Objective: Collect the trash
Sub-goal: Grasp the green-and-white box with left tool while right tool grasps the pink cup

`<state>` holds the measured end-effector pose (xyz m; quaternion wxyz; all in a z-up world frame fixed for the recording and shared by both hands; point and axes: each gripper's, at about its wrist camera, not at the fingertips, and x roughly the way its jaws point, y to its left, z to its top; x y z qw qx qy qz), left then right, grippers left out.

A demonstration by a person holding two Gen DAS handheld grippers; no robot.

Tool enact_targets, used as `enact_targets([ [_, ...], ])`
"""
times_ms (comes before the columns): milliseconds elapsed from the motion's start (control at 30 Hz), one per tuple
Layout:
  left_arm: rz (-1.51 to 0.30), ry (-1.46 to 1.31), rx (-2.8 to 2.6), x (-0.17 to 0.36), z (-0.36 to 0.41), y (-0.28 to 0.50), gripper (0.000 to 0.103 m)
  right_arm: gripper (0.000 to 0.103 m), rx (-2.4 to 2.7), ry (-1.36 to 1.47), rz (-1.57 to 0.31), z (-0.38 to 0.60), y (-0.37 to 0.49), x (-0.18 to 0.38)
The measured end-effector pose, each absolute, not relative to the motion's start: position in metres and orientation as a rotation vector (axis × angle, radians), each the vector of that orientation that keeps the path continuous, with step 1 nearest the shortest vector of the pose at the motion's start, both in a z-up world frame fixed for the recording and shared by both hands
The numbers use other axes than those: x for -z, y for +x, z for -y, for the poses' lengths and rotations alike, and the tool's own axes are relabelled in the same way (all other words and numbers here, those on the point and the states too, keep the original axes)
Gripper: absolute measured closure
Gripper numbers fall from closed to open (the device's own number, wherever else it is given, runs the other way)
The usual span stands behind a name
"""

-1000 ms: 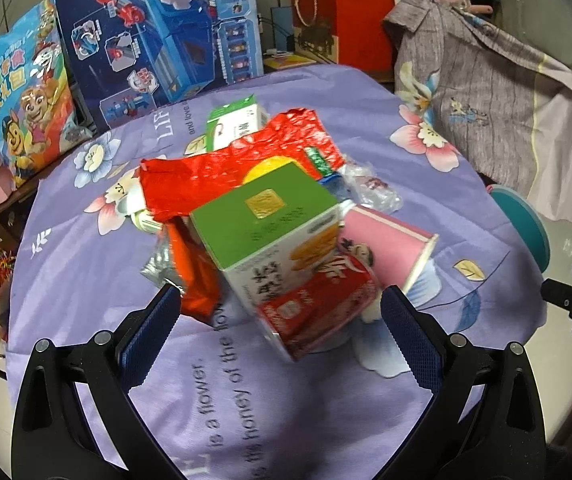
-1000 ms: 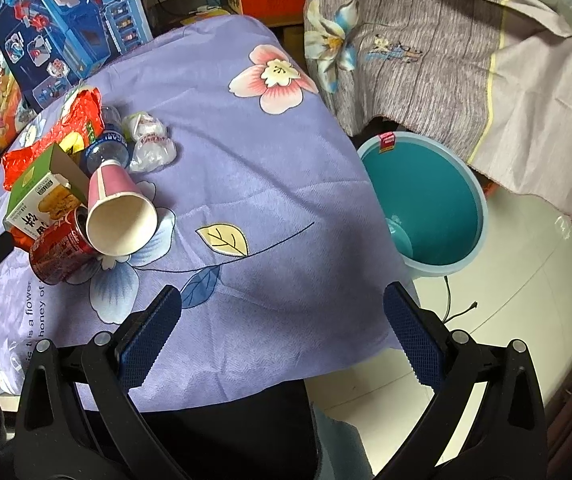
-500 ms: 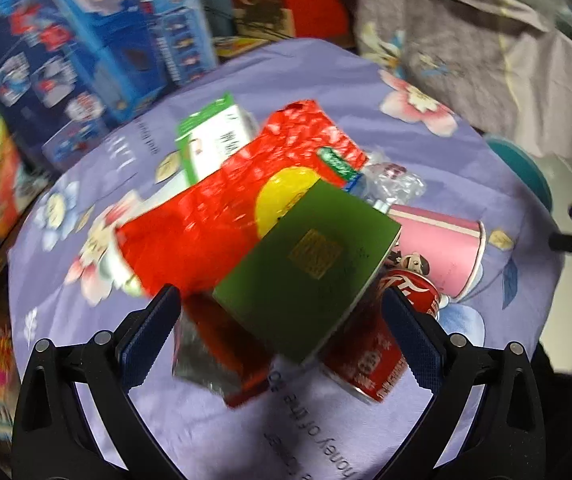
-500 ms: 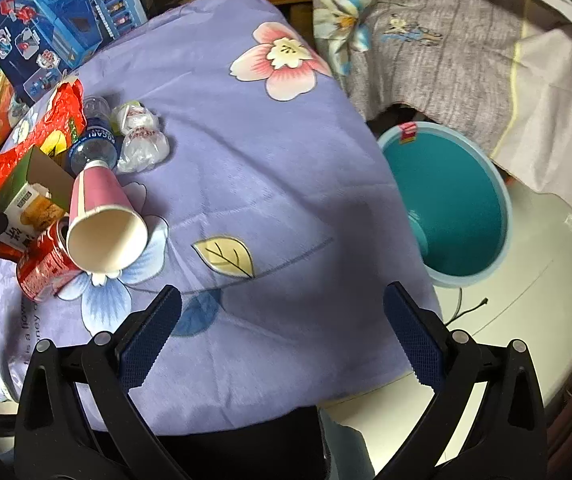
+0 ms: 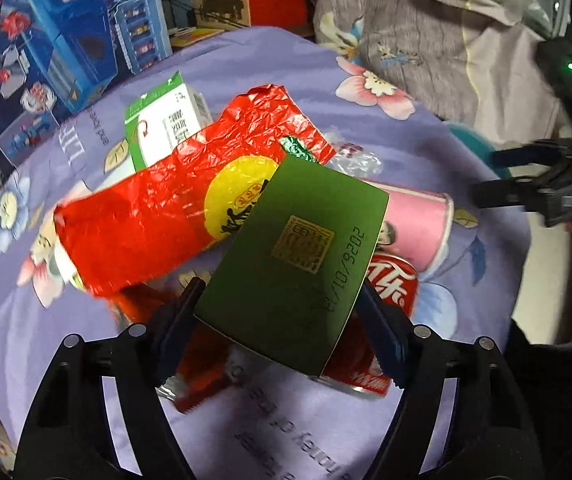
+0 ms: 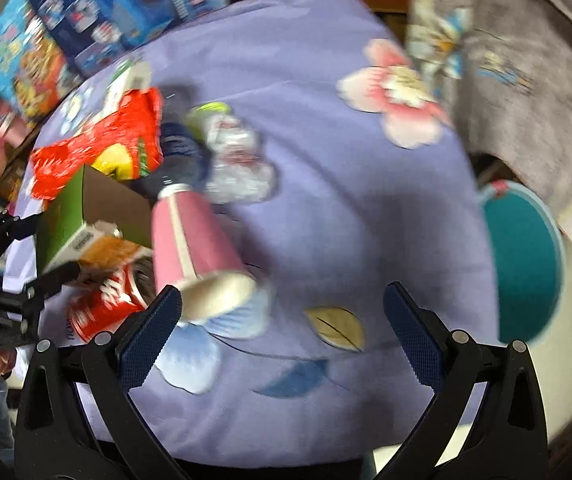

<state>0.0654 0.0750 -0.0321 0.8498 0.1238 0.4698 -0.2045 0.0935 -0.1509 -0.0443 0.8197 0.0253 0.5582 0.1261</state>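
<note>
My left gripper [image 5: 281,332] is shut on a green carton box [image 5: 292,264], which fills the middle of the left wrist view; the box also shows in the right wrist view [image 6: 65,216]. Under and around it lie a red cola can [image 5: 390,292], a pink paper cup [image 5: 414,224], a red foil bag [image 5: 157,208] and a green-and-white carton [image 5: 161,124]. My right gripper [image 6: 281,332] is open and empty above the purple tablecloth [image 6: 326,200], with the pink cup [image 6: 193,248] just beyond its left finger. A teal trash bin [image 6: 526,264] stands on the floor at right.
A crushed clear plastic bottle [image 6: 237,160] lies beyond the cup. Toy boxes [image 5: 53,40] line the table's far left side. A grey floral cloth [image 5: 426,40] drapes at the far right. The right gripper [image 5: 538,184] shows at the right edge of the left wrist view.
My left gripper has closed on the green box, which now sits between the fingers. My right gripper has swung left and moved close to the pink cup; its view is blurred.
</note>
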Motion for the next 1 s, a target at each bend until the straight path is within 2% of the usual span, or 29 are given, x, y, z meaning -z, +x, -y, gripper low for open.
enact_targets([
  [267,-1.027,0.253,0.386,0.047,-0.081,0.070,0.026,0.006,-0.378,-0.033,-1.287,0.110,0.126,0.059],
  [400,-1.053,0.207,0.399,0.058,-0.083,0.078,0.026,0.016,-0.410,-0.091,-1.320,0.096,0.130,0.065],
  [533,-1.043,0.188,0.410,0.064,-0.077,0.083,0.025,0.018,-0.437,-0.083,-1.351,0.091,0.134,0.076],
  [567,-1.038,0.182,0.413,0.064,-0.076,0.083,0.029,0.020,-0.439,-0.081,-1.360,0.089,0.135,0.080],
  [633,-1.028,0.179,0.409,0.062,-0.074,0.081,0.031,0.043,-0.463,-0.066,-1.371,0.087,0.135,0.084],
  [1000,-0.974,0.110,0.324,0.012,-0.077,0.062,0.032,0.044,-0.452,0.082,-1.257,0.120,0.124,0.051],
])
